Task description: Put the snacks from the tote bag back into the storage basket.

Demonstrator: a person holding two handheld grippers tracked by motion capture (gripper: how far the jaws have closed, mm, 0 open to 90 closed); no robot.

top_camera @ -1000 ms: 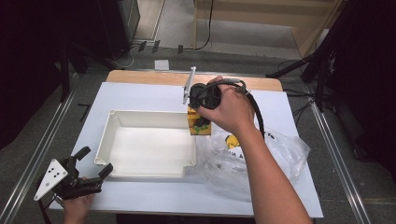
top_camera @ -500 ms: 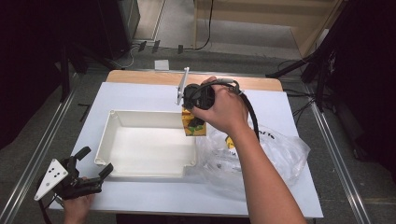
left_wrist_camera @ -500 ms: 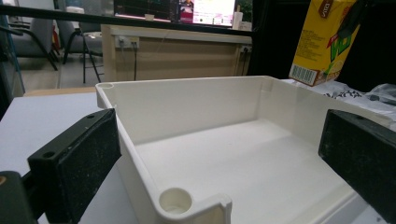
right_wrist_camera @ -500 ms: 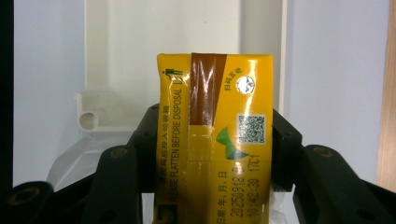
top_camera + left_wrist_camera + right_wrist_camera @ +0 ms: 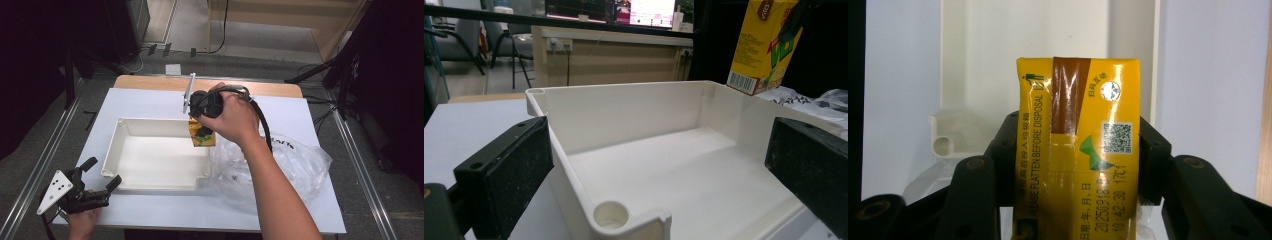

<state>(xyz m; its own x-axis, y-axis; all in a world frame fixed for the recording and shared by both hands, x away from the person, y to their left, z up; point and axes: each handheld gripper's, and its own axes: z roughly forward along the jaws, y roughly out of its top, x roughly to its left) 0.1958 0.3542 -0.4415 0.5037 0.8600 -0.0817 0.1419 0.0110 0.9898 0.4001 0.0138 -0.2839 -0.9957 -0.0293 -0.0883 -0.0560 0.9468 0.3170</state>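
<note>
Nearest, the left claw rests on the worktop just off the white tray's front corner, its jaws apart and empty. Farther off, the right claw is clamped on a yellow drink carton, held above the tray's far right corner beside a clear plastic bag.

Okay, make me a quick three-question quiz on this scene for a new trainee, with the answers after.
1. True or false: the right gripper is shut on the yellow drink carton.
2. Which lies right of the white tray in the high view: A) a clear plastic bag, B) a towel, C) a bowl?
3. Are the left gripper's jaws open or shut?

Key: 1 true; 2 A; 3 open, with the tray's near corner between them, not gripped.
</note>
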